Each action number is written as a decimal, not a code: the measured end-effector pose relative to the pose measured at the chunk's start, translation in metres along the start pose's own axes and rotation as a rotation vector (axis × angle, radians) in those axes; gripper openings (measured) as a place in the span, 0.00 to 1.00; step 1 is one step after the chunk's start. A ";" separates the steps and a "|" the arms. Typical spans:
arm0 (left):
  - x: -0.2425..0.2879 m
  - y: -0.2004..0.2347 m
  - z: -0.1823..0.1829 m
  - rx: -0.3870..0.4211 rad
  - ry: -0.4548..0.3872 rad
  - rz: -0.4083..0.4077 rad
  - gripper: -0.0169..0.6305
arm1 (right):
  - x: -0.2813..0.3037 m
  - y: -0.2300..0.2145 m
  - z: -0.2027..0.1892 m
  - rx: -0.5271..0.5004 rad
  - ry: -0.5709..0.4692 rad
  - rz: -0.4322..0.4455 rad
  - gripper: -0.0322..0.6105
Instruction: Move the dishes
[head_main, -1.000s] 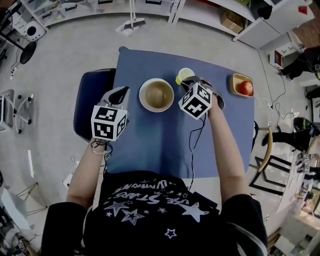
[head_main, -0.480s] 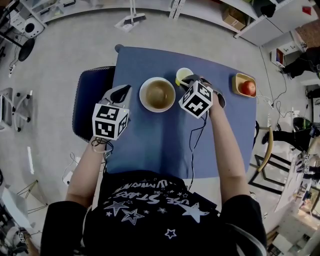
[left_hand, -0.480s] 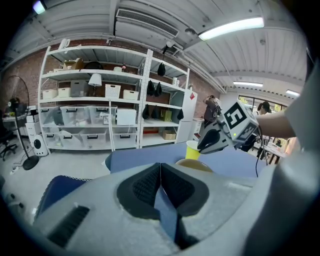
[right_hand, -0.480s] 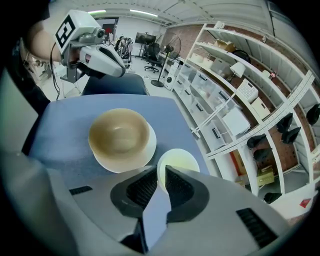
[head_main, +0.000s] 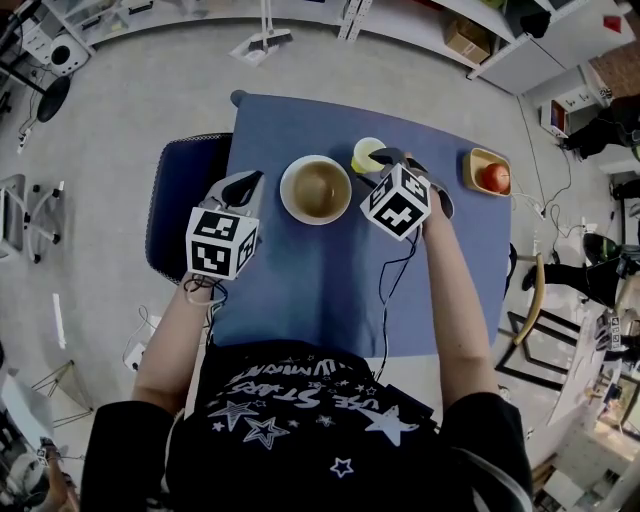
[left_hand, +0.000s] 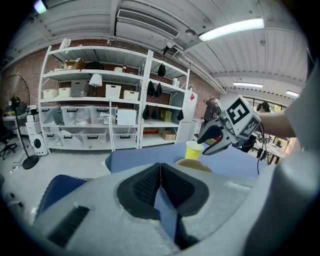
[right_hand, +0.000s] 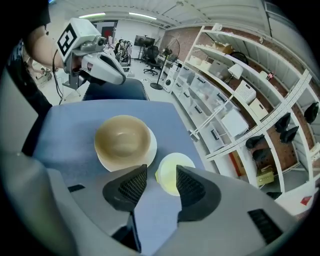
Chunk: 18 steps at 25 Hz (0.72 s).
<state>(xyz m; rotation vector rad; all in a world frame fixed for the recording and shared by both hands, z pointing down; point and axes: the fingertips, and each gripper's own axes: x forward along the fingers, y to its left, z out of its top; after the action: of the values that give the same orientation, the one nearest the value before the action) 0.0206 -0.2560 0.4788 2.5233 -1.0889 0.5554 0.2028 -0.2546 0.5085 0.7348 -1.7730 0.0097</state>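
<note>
A tan bowl (head_main: 315, 188) rests on a white plate (head_main: 290, 207) in the middle of the blue table (head_main: 300, 290). Just right of it stands a yellow cup (head_main: 366, 152). My right gripper (head_main: 400, 165) hovers over the cup, pointing steeply down. Its jaws have just been opening and now stand open. In the right gripper view the cup (right_hand: 172, 172) shows between the fingertips of the right gripper (right_hand: 160, 177), and the pads do not press on it. My left gripper (head_main: 243, 185) is shut and empty at the table's left edge, level with the bowl (left_hand: 192, 164).
At the table's far right, a yellow dish (head_main: 470, 165) holds a red apple (head_main: 491, 177). A dark blue chair (head_main: 180, 200) stands against the table's left side. Shelving lines the wall beyond the table.
My right gripper's jaws have spread apart around the yellow cup. Both hands stay where they were, and the bowl and plate have not moved.
</note>
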 end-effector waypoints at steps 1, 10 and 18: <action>-0.001 0.001 0.001 0.000 -0.003 0.001 0.06 | -0.004 -0.001 0.002 0.005 -0.013 -0.009 0.34; -0.020 0.003 0.009 -0.013 -0.047 0.019 0.06 | -0.044 0.001 0.024 0.158 -0.197 -0.078 0.24; -0.040 -0.007 0.007 -0.035 -0.069 0.027 0.06 | -0.057 0.026 0.029 0.345 -0.327 -0.058 0.05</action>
<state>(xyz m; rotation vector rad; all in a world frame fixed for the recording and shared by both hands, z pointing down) 0.0021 -0.2296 0.4530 2.5181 -1.1493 0.4551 0.1734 -0.2178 0.4584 1.0844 -2.0879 0.1691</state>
